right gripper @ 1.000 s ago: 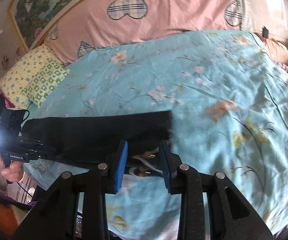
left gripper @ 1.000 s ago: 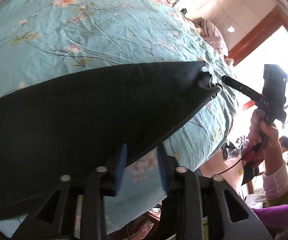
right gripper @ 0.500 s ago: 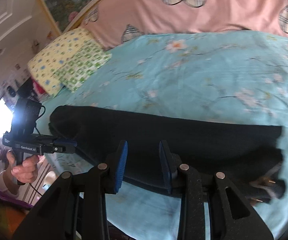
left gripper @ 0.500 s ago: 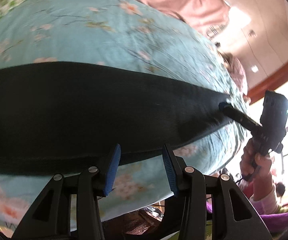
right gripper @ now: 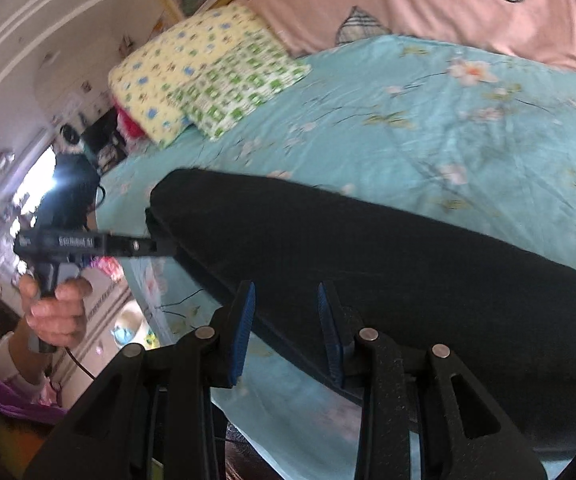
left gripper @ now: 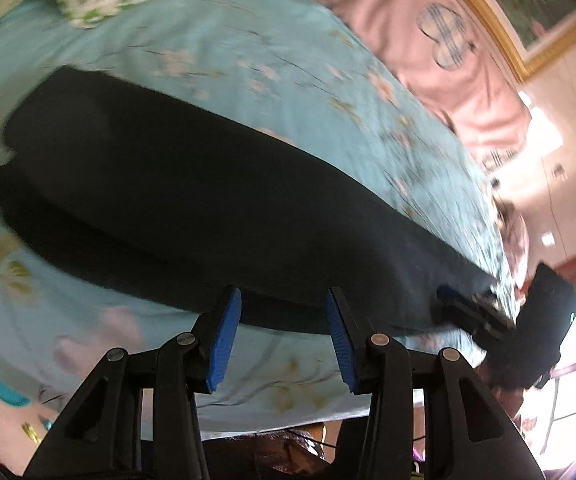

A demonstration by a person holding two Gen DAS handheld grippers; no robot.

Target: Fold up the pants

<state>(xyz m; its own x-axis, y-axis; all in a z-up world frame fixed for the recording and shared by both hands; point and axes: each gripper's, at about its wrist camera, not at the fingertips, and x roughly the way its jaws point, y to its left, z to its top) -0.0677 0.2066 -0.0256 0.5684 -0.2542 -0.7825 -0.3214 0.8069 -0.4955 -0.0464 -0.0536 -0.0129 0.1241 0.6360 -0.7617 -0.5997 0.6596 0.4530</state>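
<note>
Presently, one item on the bed, two tools in attendance.

Left gripper (left gripper: pixel 281 340): released. Its blue pads stand apart with bare sheet between them. The near edge of the pants crosses just past the tips, unclamped. In the right wrist view a hand (right gripper: pixel 53 308) holds this tool, its tip at the pants' left end; whether it touches there cannot be told.

Pants (left gripper: pixel 227 208): black, lying flat as one long narrow band on the bed (left gripper: pixel 247 40), close along its near edge. The long axis runs parallel to that edge. One end points toward the head corner where the pillow (right gripper: pixel 207 80) lies, well short of it; the other end points toward the foot. Which end is the waist cannot be told.

Right gripper (left gripper: pixel 448 300): at the pants' foot-side end. In its own view, black cloth fills the fairly narrow gap between the pads. Whether the pads press on it or only straddle it cannot be told.

Step in hand, by judgement: the lengthwise fold looks done, and the band is laid out for the crosswise fold.

Next move, by judgement: both corners of one end need a firm pinch. That end is then lifted clear and carried along the long axis onto the other end, edges kept matched.
</note>
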